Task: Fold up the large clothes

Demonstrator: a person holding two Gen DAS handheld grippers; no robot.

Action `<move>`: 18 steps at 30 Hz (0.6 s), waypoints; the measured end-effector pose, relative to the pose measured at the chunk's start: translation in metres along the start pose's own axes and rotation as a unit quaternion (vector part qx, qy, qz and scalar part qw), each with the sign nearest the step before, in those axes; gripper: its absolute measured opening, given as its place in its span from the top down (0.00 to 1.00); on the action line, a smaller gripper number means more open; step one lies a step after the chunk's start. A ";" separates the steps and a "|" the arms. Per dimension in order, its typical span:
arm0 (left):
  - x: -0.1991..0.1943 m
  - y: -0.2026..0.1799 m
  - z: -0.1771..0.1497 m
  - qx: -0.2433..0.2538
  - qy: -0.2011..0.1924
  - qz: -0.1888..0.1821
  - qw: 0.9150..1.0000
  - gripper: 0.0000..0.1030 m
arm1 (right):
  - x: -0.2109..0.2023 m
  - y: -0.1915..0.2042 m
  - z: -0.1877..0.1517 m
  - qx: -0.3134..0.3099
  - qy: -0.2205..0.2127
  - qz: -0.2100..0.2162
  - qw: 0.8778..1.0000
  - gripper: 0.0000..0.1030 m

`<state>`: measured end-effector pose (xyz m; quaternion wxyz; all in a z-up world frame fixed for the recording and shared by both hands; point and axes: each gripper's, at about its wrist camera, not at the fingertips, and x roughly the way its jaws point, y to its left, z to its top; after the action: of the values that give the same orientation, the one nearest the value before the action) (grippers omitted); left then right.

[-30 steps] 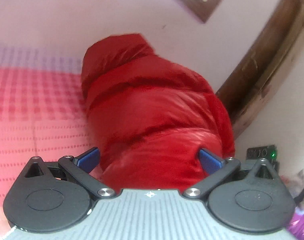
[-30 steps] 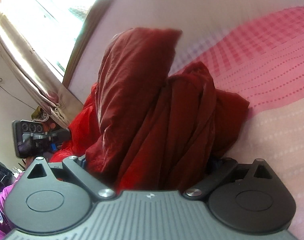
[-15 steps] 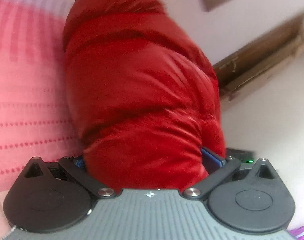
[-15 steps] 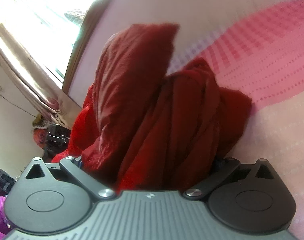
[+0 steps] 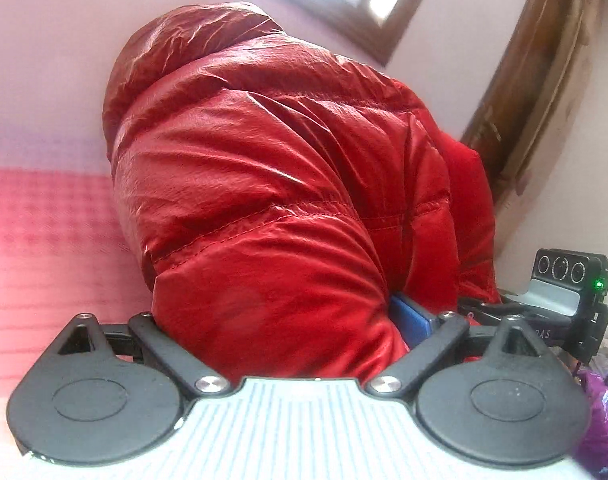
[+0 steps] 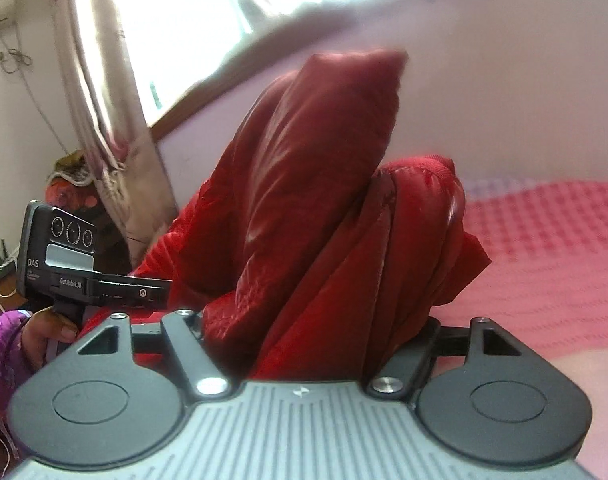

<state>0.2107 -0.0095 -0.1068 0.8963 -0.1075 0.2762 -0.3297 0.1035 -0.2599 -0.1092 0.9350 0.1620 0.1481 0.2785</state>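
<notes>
A shiny red puffer jacket lies bunched up on the pink checked bed cover. My left gripper straddles a thick padded roll of it. Its jaws are closing, the blue pad presses into the fabric, and the other finger is buried under the bulge. In the right wrist view the jacket stands up in tall folds. My right gripper is closing on a gathered bundle of these folds, which fills the gap between its fingers.
The bed cover stretches to the right. A curtain and a bright window are at the left, with a pale wall behind. A hand in a purple sleeve holds the left device's camera housing. A brown wooden frame stands at the right.
Both grippers have narrowed on the jacket. The right one has rolled and risen, so the bed now lies level and the folds stand higher. The left view swung in close, then back.
</notes>
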 end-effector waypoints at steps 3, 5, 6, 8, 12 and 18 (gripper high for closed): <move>-0.033 0.010 0.010 -0.002 -0.015 0.030 0.999 0.09 | 0.021 0.021 0.012 -0.007 -0.008 0.024 1.000 0.30; -0.054 0.020 0.015 -0.006 -0.026 0.053 0.998 0.09 | 0.040 0.034 0.019 -0.004 -0.012 0.042 0.999 0.30; -0.064 0.025 0.017 -0.008 -0.030 0.065 0.997 0.09 | 0.052 0.041 0.023 -0.003 -0.013 0.051 0.999 0.30; -0.081 0.037 0.021 -0.013 -0.037 0.086 0.996 0.09 | 0.074 0.055 0.028 -0.005 -0.014 0.067 0.998 0.30; -0.111 0.072 0.032 -0.026 -0.049 0.132 0.990 0.09 | 0.125 0.078 0.037 -0.003 -0.013 0.098 0.995 0.30; -0.141 0.129 0.040 -0.050 -0.060 0.189 0.979 0.09 | 0.203 0.105 0.041 0.013 -0.001 0.129 0.992 0.30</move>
<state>0.2134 0.1807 -0.0621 0.9509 -0.1175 0.2536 -0.1329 0.2317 -0.0702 -0.0694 0.8892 0.1917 0.1286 0.3951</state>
